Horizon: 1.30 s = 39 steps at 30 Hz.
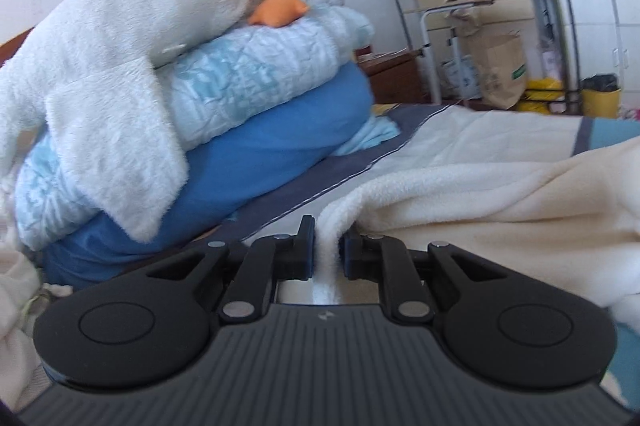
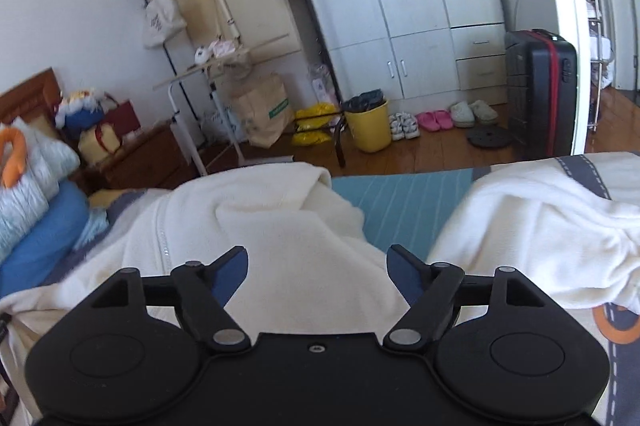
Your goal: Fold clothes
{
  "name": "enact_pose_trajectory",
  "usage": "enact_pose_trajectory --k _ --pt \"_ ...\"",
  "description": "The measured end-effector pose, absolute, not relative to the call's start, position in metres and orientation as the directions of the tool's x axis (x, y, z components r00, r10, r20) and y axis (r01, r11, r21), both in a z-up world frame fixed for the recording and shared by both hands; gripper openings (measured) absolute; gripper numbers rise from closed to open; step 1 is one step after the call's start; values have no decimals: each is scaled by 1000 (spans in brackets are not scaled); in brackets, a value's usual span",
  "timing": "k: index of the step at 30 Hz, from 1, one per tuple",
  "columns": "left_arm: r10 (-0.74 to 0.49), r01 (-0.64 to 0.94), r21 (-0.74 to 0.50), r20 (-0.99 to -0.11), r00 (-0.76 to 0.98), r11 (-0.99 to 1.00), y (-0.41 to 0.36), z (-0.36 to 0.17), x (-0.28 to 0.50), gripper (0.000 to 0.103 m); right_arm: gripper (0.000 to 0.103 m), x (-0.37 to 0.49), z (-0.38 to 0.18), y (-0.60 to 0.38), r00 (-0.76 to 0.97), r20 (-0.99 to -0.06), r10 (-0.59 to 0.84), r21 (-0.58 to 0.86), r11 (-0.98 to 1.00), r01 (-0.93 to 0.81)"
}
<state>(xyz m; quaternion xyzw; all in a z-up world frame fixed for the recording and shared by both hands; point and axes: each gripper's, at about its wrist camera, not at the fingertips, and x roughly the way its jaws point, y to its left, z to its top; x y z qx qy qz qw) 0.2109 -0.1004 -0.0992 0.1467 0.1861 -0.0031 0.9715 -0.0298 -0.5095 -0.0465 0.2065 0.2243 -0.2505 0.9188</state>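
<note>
Left wrist view first: our left gripper [image 1: 327,246] has its fingers pinched onto a ridge of the cream fleece garment [image 1: 480,194], which lies spread over the bed [image 1: 460,130]. We'd guess we're holding that edge low and close to the sheet so the fabric stays taut for a fold instead of bunching. The stack of blankets and pillows [image 1: 192,98] sits just beside it on the left, out of the folding area.

Right wrist view: our right gripper [image 2: 318,272] hovers over the same fleece garment [image 2: 288,238] with fingers spread wide, gripping nothing. Looks like it's lined up to grab the opposite side. Another white garment [image 2: 540,222] lies apart on the right, probably next in line.
</note>
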Motion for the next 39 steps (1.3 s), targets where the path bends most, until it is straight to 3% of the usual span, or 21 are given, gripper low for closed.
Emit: enact_pose_trajectory --k 7,10,13,14,15,16,18,21,25,29,31,32,34,36,39 --pt "104 -21 260 -309 945 965 -84 -91 222 13 81 -3 -69 -504 699 -597 -394 104 826 555" --pt "90 -7 250 -321 943 968 -86 -95 225 13 91 3 -76 -509 678 -604 -420 38 834 550" --pt "96 7 286 -343 935 958 -94 -110 230 13 89 16 -93 -520 642 -660 -390 2 854 521" --pt "95 13 292 -351 931 956 -95 -113 231 13 81 19 -99 -522 633 -683 -365 3 865 502" --pt "91 17 291 -355 930 957 -95 -114 231 12 43 22 -104 -523 623 -705 -339 5 876 483" --pt "87 22 288 -359 930 957 -95 -114 231 12 18 25 -110 -525 611 -727 -314 8 886 464" --pt "65 31 264 -347 936 964 -90 -105 228 12 16 17 -100 -514 629 -680 -377 -70 887 456" --pt "10 60 192 -341 940 979 -75 -79 217 12 14 -20 -55 -494 710 -523 -471 -120 866 486" --pt "-58 105 132 -321 945 986 -52 -41 192 12 10 -68 7 -473 783 -318 -535 -72 837 542" --pt "-31 48 117 -147 989 992 -41 5 176 12 10 -69 46 -486 788 -195 -584 -63 809 584" --pt "-30 38 69 -120 992 997 -41 26 189 12 10 -56 62 -502 796 -159 -584 -26 809 588" --pt "-29 34 45 -107 994 998 -40 36 196 12 11 -43 64 -515 800 -169 -576 21 809 588" --pt "-15 31 85 -178 984 996 -54 33 226 13 17 -12 56 -541 791 -236 -564 102 795 598" --pt "22 42 207 -299 954 978 -78 4 259 18 30 20 31 -558 748 -348 -565 113 767 632" --pt "68 91 324 -446 892 942 -99 -55 270 18 34 40 -10 -561 627 -501 -596 82 689 720"
